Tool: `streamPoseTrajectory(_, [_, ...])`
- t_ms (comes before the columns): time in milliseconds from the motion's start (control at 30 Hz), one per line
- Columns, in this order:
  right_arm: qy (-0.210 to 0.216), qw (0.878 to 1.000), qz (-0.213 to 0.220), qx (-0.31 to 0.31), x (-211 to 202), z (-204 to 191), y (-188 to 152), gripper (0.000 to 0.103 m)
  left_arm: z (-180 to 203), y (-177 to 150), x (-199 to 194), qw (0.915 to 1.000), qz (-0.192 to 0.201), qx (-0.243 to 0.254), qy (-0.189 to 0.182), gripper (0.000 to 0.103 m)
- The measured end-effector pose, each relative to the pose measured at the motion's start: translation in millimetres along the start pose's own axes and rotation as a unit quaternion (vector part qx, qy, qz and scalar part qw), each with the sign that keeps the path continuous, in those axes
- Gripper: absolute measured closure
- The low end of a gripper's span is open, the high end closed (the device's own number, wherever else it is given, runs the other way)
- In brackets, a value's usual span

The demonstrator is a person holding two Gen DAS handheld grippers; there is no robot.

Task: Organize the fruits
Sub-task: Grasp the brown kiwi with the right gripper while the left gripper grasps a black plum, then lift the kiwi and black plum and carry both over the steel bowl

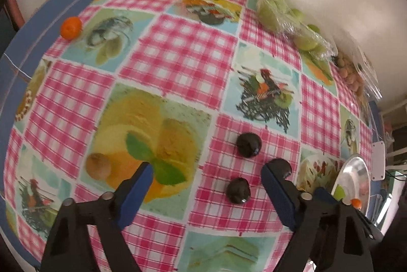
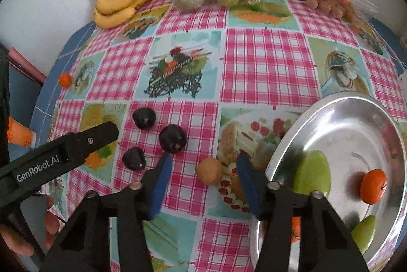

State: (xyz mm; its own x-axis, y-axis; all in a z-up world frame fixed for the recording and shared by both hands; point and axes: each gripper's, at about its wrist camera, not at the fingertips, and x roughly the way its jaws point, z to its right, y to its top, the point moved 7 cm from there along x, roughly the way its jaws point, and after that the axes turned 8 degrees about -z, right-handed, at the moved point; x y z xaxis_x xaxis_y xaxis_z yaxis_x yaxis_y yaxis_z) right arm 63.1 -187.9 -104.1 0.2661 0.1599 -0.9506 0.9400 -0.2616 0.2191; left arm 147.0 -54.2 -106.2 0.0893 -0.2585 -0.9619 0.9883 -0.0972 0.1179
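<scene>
The right tongs (image 2: 202,171) stand released around a small round tan fruit (image 2: 209,170), not touching it, and the left tongs (image 1: 207,174) stand released above three dark purple round fruits (image 1: 248,144) on the checkered surface (image 1: 178,48).

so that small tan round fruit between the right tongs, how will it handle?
The tan fruit looks nearly spherical, so it will probably roll if nudged. The right tongs stand wider than it, untouching. Likely light and firm; skin looks matte, so probably not slippery.
</scene>
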Motion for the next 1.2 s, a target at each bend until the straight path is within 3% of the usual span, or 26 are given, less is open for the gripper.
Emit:
streamPoseTrajectory(167, [-0.012, 1.0, -0.009, 0.002, 8.4, 3.3, -2.8, 0.068, 10.7, -5.7, 8.4, 0.9998, -0.014, 0.007, -0.009, 0.024])
streamPoseTrajectory(333, [-0.012, 1.0, -0.016, 0.006, 13.5, 6.6, -4.1, 0.071, 18.3, -11.6, 15.5, 0.9995, -0.025, 0.017, -0.011, 0.035])
streamPoseTrajectory(400, [-0.011, 1.0, -0.017, 0.007, 15.4, 6.5, -3.4, 0.073, 18.0, -13.2, 17.1, 0.9994, -0.029, 0.017, -0.013, 0.049])
streamPoseTrajectory(533, [-0.011, 1.0, -0.019, 0.008, 16.2, 6.8, -4.4, 0.076, 20.2, -15.0, 19.6, 0.9992, -0.031, 0.021, -0.013, 0.058])
streamPoseTrajectory(700, [-0.01, 1.0, -0.014, 0.01, 13.5, 6.7, -3.4, 0.077, 25.0, -17.2, 23.4, 0.9987, -0.038, 0.024, -0.023, 0.077])
streamPoseTrajectory(967, [0.003, 1.0, 0.014, 0.015, -6.8, 5.2, 3.1, 0.077, 31.4, -16.3, 16.9, 0.9989, -0.026, 0.027, -0.028, 0.079])
streamPoseTrajectory(1200, [0.019, 0.998, 0.049, 0.026, -37.0, 7.0, 10.1, 0.077, 37.7, -6.4, -12.3, 0.9984, 0.01, 0.028, -0.047, 0.079])
